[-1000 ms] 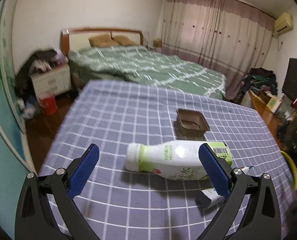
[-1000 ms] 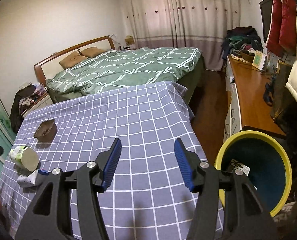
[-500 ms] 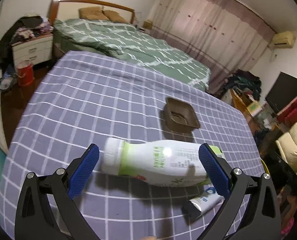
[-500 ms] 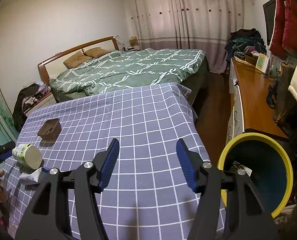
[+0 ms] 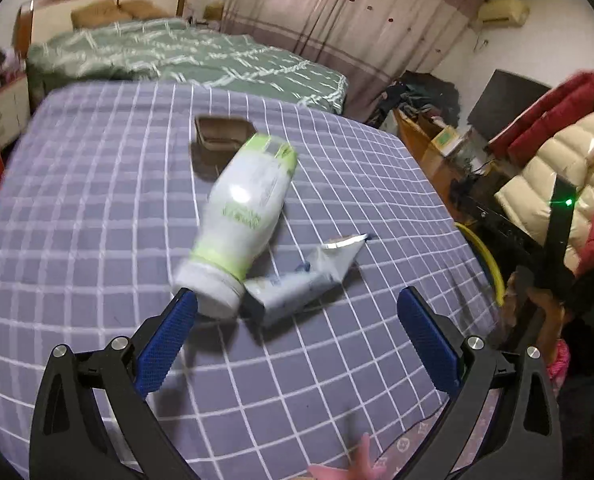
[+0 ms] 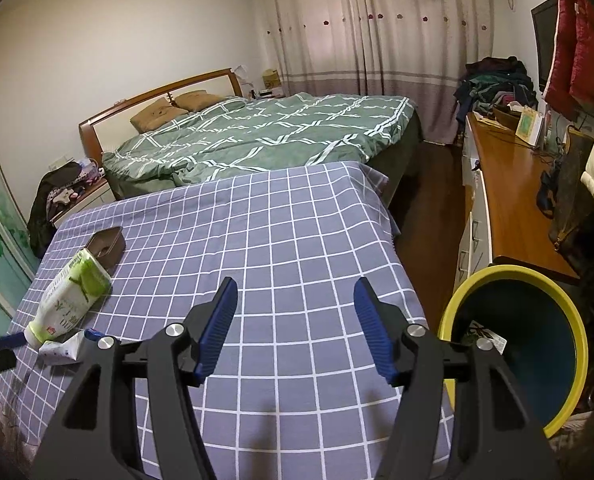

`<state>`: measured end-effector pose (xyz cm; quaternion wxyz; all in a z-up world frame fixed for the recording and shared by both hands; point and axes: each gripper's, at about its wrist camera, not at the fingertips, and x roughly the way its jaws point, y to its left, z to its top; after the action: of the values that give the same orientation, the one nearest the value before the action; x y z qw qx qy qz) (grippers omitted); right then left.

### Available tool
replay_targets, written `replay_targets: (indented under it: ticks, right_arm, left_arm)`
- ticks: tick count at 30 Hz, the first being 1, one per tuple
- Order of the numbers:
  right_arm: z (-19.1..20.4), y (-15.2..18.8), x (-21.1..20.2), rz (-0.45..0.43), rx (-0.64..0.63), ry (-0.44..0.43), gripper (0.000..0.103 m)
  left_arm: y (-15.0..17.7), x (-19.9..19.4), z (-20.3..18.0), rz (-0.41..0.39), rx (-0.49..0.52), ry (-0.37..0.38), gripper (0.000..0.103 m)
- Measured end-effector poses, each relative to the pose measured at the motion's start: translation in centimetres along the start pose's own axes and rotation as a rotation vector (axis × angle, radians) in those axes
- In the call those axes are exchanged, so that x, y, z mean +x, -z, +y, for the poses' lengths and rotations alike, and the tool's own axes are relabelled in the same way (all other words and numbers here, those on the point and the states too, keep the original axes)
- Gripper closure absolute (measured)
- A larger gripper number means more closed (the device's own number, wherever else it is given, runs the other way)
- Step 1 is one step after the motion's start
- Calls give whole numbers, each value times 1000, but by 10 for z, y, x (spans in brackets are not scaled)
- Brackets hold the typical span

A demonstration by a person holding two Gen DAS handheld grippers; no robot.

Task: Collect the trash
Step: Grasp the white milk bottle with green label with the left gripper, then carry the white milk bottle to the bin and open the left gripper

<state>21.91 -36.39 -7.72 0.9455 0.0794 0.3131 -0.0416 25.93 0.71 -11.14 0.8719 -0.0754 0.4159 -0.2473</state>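
White-and-green plastic bottle (image 5: 245, 216) lies on the purple checked cloth (image 5: 97, 208), cap touching the spread left gripper (image 5: 297, 312)'s left pad, just beside a crumpled white tube (image 5: 309, 280). Right of the bottle, the right gripper (image 6: 295, 324) hangs spread and empty, its jaws having just been widening; the yellow-rimmed blue bin (image 6: 537, 340) stands beyond the cloth's right edge.

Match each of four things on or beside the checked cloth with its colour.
Things:
1. bottle
2. small tray
3. squeezed tube
4. bin

Colours:
A. dark blue inside, yellow rim
B. white with a green label
C. brown
D. pale grey-white with a silver crimped end

Pairs: 1-B, 2-C, 3-D, 4-A
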Motion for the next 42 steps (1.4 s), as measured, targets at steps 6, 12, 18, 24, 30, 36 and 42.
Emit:
replay_targets:
  ticks: [6, 12, 18, 24, 30, 36, 42]
  right_arm:
    - [-2, 0, 0, 3, 8, 7, 45]
    - [-3, 0, 1, 8, 0, 4, 45]
    - [-4, 1, 1, 11, -5, 0, 45]
    - [-1, 1, 2, 17, -7, -11, 45]
    - [-1, 1, 0, 7, 2, -20, 45]
    - [-4, 0, -2, -2, 13, -24, 45]
    - [-7, -2, -5, -14, 27, -26, 45]
  left_arm:
    - [-40, 19, -8, 14, 68, -127, 5]
    - [-67, 58, -10, 103, 124, -209, 5]
    - [-82, 97, -5, 227, 111, -259, 22]
    - [-83, 118, -6, 291, 126, -294, 34]
    - [-82, 128, -8, 310, 147, -319, 45]
    - [-81, 122, -19, 288, 184, -352, 50]
    - [-79, 79, -35, 211, 212, -383, 51]
